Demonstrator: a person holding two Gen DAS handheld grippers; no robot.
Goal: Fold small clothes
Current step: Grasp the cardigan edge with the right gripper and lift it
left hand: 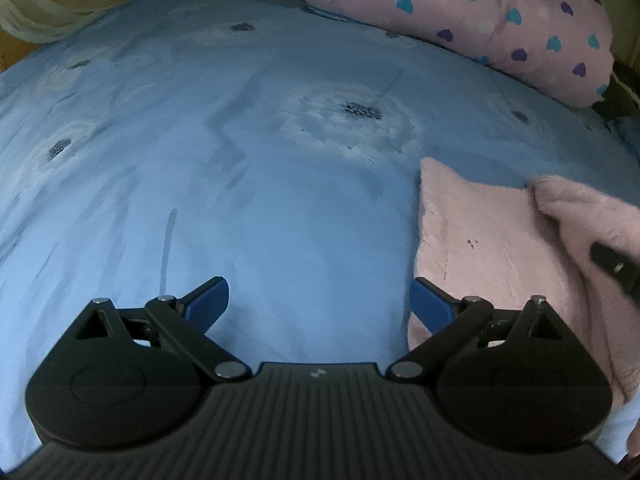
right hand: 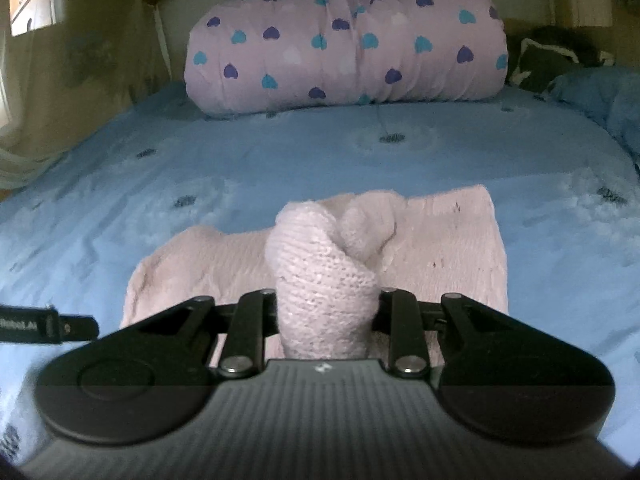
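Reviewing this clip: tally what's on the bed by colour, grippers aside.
Pink: 2, the knit garment clamped in the right gripper, and the heart-print bedding roll
Blue: 1, the pillow
Dark: 1, the cushion
Total: 4
The left gripper is open.

From my left wrist view, the blue bedspread (left hand: 240,184) lies bare across the centre and left of the frame, so I have open passage there, and nothing sits between the left gripper's (left hand: 319,300) spread fingers. The pink garment (left hand: 480,236) blocks the lower right, with the right gripper (left hand: 616,270) poking in at the right edge. The heart-print bundle (left hand: 480,12) closes off the upper right. In my right wrist view, the knit (right hand: 324,280) pinched in the right gripper fills the middle; bare bedspread flanks the garment at left and right, and the bundle walls the top.
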